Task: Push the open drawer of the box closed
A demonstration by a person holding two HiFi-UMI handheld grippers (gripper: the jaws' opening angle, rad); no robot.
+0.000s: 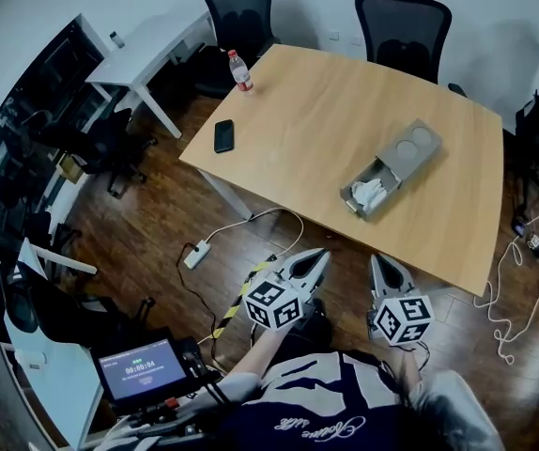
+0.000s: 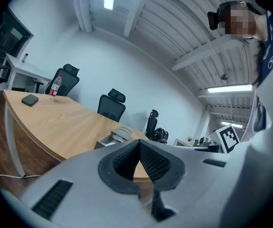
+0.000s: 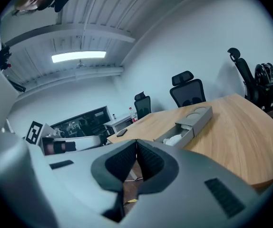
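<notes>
The grey box (image 1: 412,150) lies on the wooden table (image 1: 335,101) close to its near edge, toward the near right corner. Its drawer (image 1: 370,195) is pulled out toward that edge, with a crumpled white wad (image 1: 367,192) in it. Both grippers are off the table, below the near edge. The left gripper (image 1: 321,255) has its jaws pressed together on nothing, and the right gripper (image 1: 379,260) is the same. Neither touches the box. The main risk, as I judge it, is that the box looks light and nothing braces it. A push on the drawer front could slide the whole box across the table instead of closing it. Steadying the far end with one gripper would help. The wad seems to sit high in the drawer and might catch at the box's mouth and jam it. A push off the middle of the front could skew the drawer. Nothing on the table lies between the grippers and the drawer. A phone (image 1: 223,135) and a bottle (image 1: 240,71) are well apart from the box, near the far left corner. Two office chairs (image 1: 403,22) stand beyond the far edge. White cables (image 1: 251,219) and a power strip (image 1: 196,254) trail on the floor under the near edge and could snag a foot on a step forward.
</notes>
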